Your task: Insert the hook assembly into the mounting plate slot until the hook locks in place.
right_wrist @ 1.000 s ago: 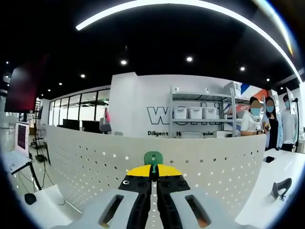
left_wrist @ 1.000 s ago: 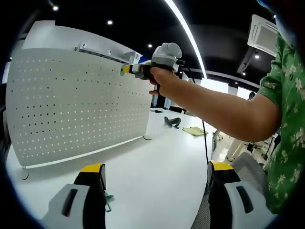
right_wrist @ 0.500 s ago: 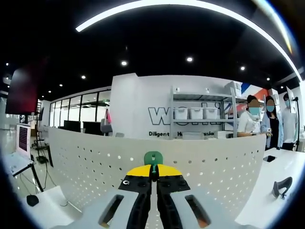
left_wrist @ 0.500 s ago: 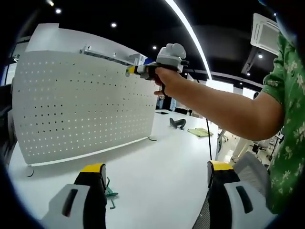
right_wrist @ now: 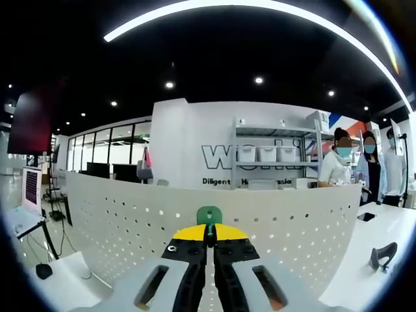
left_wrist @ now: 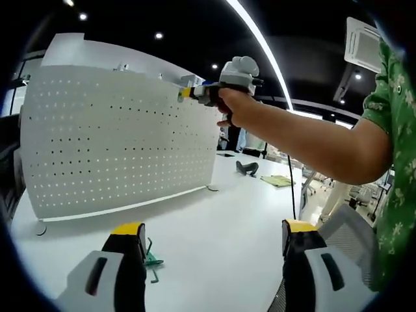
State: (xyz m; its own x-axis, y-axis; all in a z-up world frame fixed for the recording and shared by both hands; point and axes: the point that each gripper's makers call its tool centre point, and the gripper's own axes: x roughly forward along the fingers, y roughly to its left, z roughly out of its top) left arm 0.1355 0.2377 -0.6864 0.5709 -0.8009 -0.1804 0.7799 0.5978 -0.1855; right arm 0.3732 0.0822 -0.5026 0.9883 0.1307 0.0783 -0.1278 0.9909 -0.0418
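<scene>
While pinched by right tongs (right_wrist: 208, 239), green hook (right_wrist: 208, 214)

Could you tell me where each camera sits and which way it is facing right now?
Left gripper view: rides low over the white table, facing the pegboard; its own open tongs rise below, and the person's arm holds the right tongs at the board's top edge.
Right gripper view: sits high at the pegboard's top edge, looking over it; its own tongs are shut on a green hook.
Shared: the pegboard and the right tongs.
</scene>
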